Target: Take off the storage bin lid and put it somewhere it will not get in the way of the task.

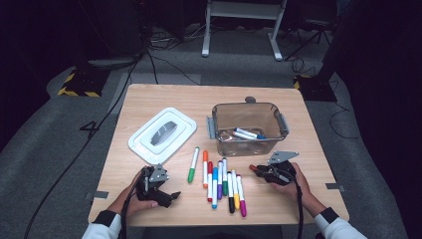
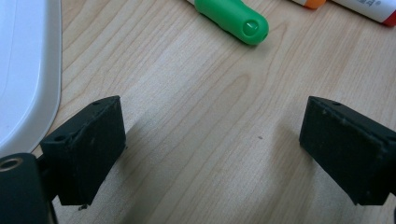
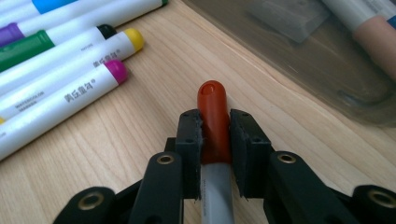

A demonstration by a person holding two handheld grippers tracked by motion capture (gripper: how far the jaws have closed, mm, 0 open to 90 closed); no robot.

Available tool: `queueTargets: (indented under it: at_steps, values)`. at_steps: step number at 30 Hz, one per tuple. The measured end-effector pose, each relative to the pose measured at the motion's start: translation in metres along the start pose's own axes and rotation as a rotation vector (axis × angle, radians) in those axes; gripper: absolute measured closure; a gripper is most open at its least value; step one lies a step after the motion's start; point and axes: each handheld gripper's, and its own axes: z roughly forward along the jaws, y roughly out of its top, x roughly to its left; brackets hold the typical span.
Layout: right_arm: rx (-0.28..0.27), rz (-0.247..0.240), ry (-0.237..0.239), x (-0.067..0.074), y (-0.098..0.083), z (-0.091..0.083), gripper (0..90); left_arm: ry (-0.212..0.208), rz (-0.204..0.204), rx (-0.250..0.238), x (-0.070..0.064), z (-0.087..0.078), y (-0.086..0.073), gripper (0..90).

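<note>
While both hands rest on the light wooden table (image 1: 149,99), the findings read as follows, each place taken from the clear plastic storage bin (image 1: 247,130).

Right gripper: the right gripper (image 3: 215,126) has its jaws clenched on a red-capped white marker (image 3: 214,116); the pads press on the red cap from both sides, and the cap tip sticks out past them.

Held marker, place: just in front of the bin's near wall, toward its right end, close above the wood.

Left gripper: the left gripper (image 2: 212,140) has its jaws released and standing wide, bare wood between them, nothing gripped; it sits well to the left of the bin and nearer the person.

Loose markers: a row of coloured-cap white markers (image 1: 224,184) lies in front of the bin, left of the held marker; a green-capped white marker (image 1: 193,164) lies apart at the row's left.

Bin contents: a few markers (image 1: 246,133) lie inside on its floor.

Lid: a white rectangular plastic lid with grey handle (image 1: 162,134) lies flat just left of the bin.
</note>
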Motion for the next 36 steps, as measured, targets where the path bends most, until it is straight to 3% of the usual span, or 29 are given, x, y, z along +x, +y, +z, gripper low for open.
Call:
queueTargets:
  at_steps: [5,10,19,26,29,36]
  values:
    - [-0.04,0.055,0.03,-0.008,-0.005,-0.009,75.3,-0.002,0.002,0.0,0.0,0.0,0.0,7.4]
    - [-0.101,0.036,0.01,-0.008,-0.005,-0.025,75.4,-0.001,0.002,0.0,0.0,0.0,0.0,7.4]
    - [-0.222,0.042,0.033,-0.014,-0.004,-0.063,75.4,-0.002,0.002,0.0,0.0,0.0,0.0,7.4]
    - [-0.287,-0.007,0.026,-0.017,0.002,-0.092,75.4,-0.002,0.002,0.0,0.0,0.0,0.0,7.4]
    - [-0.311,-0.051,0.013,-0.016,0.011,-0.104,75.4,-0.002,0.001,-0.001,0.0,0.0,0.0,7.4]
    - [-0.334,-0.091,-0.002,-0.028,0.037,-0.12,75.4,-0.002,0.001,-0.001,0.0,0.0,0.0,7.4]
